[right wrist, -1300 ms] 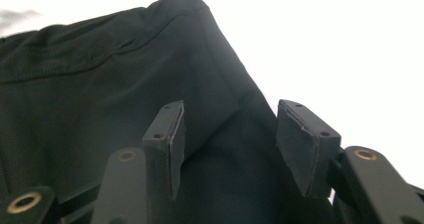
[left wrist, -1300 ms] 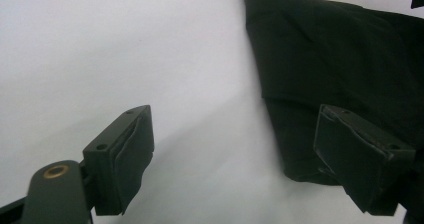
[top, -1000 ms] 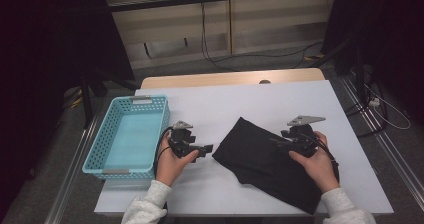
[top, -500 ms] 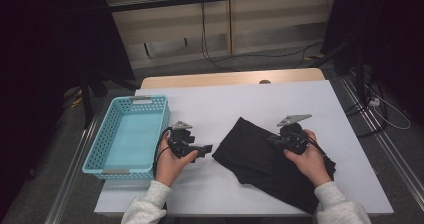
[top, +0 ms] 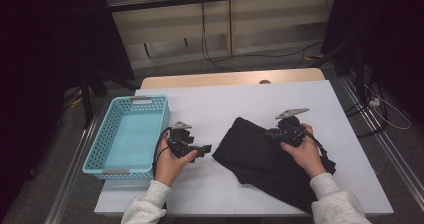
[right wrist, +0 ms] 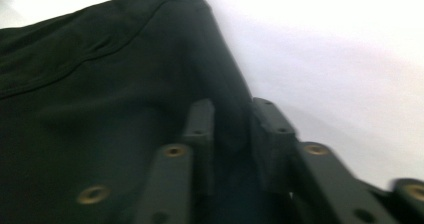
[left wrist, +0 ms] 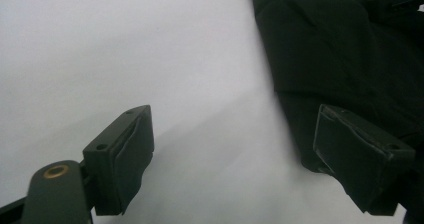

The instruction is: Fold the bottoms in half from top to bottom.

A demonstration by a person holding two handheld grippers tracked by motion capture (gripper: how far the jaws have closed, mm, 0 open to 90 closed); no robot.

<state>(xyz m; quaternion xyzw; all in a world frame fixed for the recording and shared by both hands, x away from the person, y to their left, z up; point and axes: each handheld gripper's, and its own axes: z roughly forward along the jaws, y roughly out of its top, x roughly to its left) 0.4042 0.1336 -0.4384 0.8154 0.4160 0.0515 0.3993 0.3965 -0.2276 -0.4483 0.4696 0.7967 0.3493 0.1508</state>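
Note:
A black cloth (top: 260, 159) lies crumpled on the white table (top: 225, 104), right of centre. My right gripper (top: 272, 132) rests on its upper part, held by a hand in a grey sleeve. In the right gripper view the cloth's edge (right wrist: 220, 59) runs into the narrow gap of the right gripper (right wrist: 232, 109). Its jaws have just been opening a little, and the fold between them still touches both pads. My left gripper (top: 206, 147) hovers left of the cloth with its jaws wide. In the left gripper view the left gripper (left wrist: 235, 129) holds nothing, with the cloth (left wrist: 340, 59) beside one pad.
A light blue plastic basket (top: 102, 139) stands at the table's left edge with nothing in it. Bare white tabletop stretches behind the cloth and between the two hands. Cables (top: 385, 109) trail over the floor to the right.
My right hand has slid to the left across the cloth, toward its upper edge. The left hand and its gripper have stayed put.

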